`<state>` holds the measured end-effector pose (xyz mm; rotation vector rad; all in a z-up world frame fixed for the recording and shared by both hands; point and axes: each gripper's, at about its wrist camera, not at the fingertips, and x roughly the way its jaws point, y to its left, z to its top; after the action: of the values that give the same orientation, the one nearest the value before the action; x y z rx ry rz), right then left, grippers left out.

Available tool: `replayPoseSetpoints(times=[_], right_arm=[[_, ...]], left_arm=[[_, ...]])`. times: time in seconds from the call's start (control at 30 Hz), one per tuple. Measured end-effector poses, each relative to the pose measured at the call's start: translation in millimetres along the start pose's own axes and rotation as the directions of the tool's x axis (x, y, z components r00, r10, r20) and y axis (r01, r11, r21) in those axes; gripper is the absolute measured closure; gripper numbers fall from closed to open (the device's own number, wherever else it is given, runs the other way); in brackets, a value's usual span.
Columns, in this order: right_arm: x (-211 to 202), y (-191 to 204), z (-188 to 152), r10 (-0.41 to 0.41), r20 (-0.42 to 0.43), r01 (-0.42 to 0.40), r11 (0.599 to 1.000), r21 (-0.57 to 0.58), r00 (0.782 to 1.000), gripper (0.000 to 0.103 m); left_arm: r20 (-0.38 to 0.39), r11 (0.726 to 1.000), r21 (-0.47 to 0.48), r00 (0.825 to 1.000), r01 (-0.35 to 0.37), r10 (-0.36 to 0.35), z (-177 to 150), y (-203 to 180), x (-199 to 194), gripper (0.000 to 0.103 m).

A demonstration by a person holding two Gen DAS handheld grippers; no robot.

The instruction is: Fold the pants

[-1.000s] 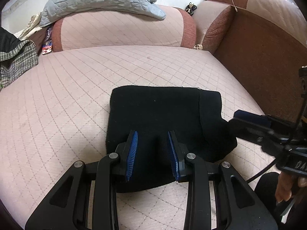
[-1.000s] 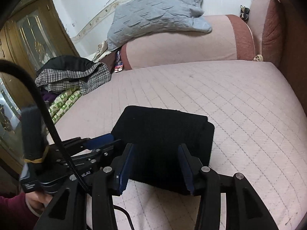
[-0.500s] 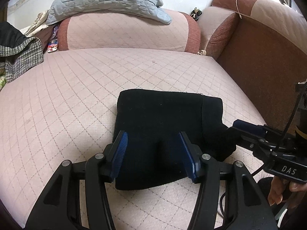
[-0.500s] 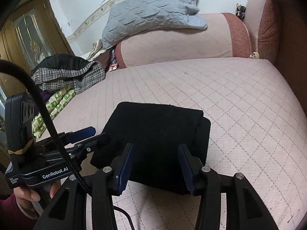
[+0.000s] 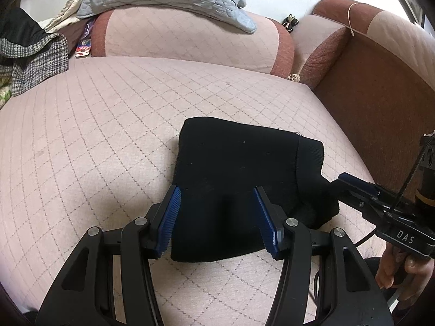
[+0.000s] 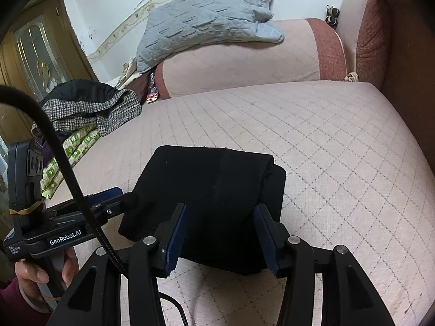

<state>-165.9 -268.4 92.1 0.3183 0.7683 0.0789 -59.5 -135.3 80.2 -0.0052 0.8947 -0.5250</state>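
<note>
Left gripper (image 5: pixel 217 217): hovering low over the near edge of the pants, jaws spread wide, gripping nothing.
Right gripper (image 6: pixel 221 233): reaching in level from the other side, jaws likewise standing wide apart and holding nothing.
Pants (image 5: pixel 244 184): lying as a folded black bundle on the sofa seat (image 5: pixel 95 135), between the two grippers.
Gray quilt (image 6: pixel 206 21): sitting on the backrest.
Checked coat (image 6: pixel 89 108): resting at the seat's far left.

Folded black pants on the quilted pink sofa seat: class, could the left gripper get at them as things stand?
Probably yes. The left gripper is open, its blue pads either side of the near edge of the folded black pants, with nothing between. The right gripper, also open, sits alongside without blocking it.
</note>
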Motion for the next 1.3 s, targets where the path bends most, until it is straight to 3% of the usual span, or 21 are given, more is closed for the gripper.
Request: replayPoseSetpoints(times=[0.13,0.53,0.73,1.0,1.2,1.3], right_arm=[[0.7,-2.1,-2.2,-0.006,0.041,0.007,1.0,-0.013,0.999,0.055],[-9.2,-0.4,-8.6,0.001,0.043,-0.002,1.0,0.027,0.999,0.054],[-16.5,1.8,-12.7,0.004,0.038,-0.005,1.0,0.017,0.999,0.054],[-24.9,-8.3,-13.6,0.002,0.052,-0.004,0.999,0.039,0.999,0.053],[-22.4,-13.4,-12.1,-0.014,0.058,0.011,0.999,0.048,0.998,0.043],[-16.0,-15.1,-9.0,-0.024,0.051,0.022,0.999,0.039,0.998,0.043]], left_arm=[[0.001,1.0,-0.011,1.0,0.011,-0.011,-0.5,-0.3,0.6,0.049],[-0.002,1.0,0.006,1.0,0.03,-0.03,1.7,-19.6,-18.4,0.049],[0.003,0.998,-0.029,0.999,0.046,-0.046,2.4,-23.6,-34.4,0.049],[0.005,0.999,0.008,0.999,0.041,-0.041,-1.8,-25.2,-38.4,0.049],[-0.049,0.991,0.03,0.99,0.131,-0.129,7.9,-16.3,-22.0,0.049],[-0.087,0.984,0.019,0.981,0.175,-0.173,16.4,-9.8,-11.0,0.049]])
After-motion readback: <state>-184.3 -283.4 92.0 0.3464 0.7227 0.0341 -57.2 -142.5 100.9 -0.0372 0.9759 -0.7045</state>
